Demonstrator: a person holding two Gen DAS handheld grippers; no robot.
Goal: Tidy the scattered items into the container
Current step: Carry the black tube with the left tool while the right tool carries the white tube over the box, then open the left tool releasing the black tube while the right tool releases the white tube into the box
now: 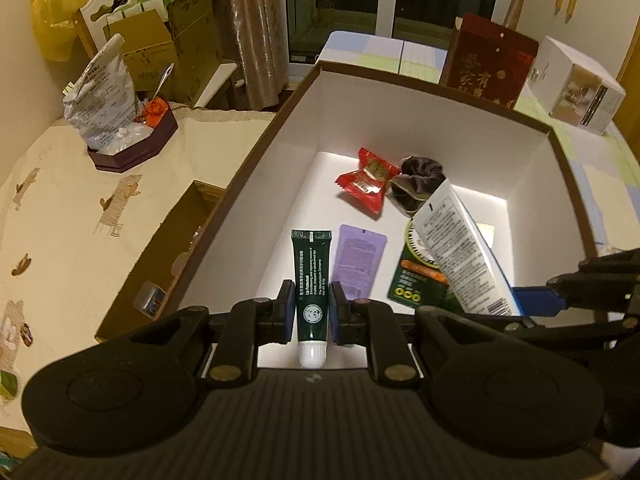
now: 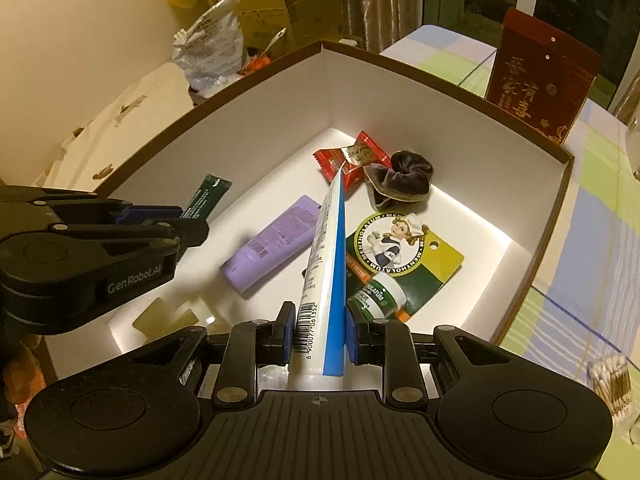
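Observation:
A brown box with white inside walls [image 1: 400,120] [image 2: 248,120] fills both views. My left gripper [image 1: 311,312] is shut on a dark green tube [image 1: 312,280] [image 2: 206,196], held above the box floor. My right gripper [image 2: 318,334] is shut on a white and blue tube [image 2: 326,272] [image 1: 456,248], tilted over the box. On the floor lie a purple tube [image 2: 276,240] [image 1: 358,258], a red candy packet [image 1: 368,182] [image 2: 346,160], a dark scrunchie [image 1: 418,184] [image 2: 404,176] and a green salve card [image 2: 400,256] [image 1: 416,276].
A dark red gift box [image 1: 490,60] [image 2: 540,80] stands behind the container, a white carton [image 1: 580,88] to its right. On the left table sit a maroon tray with a crumpled bag [image 1: 100,100] and an open brown box [image 1: 160,256]. Cotton swabs [image 2: 612,380] lie on the checked cloth.

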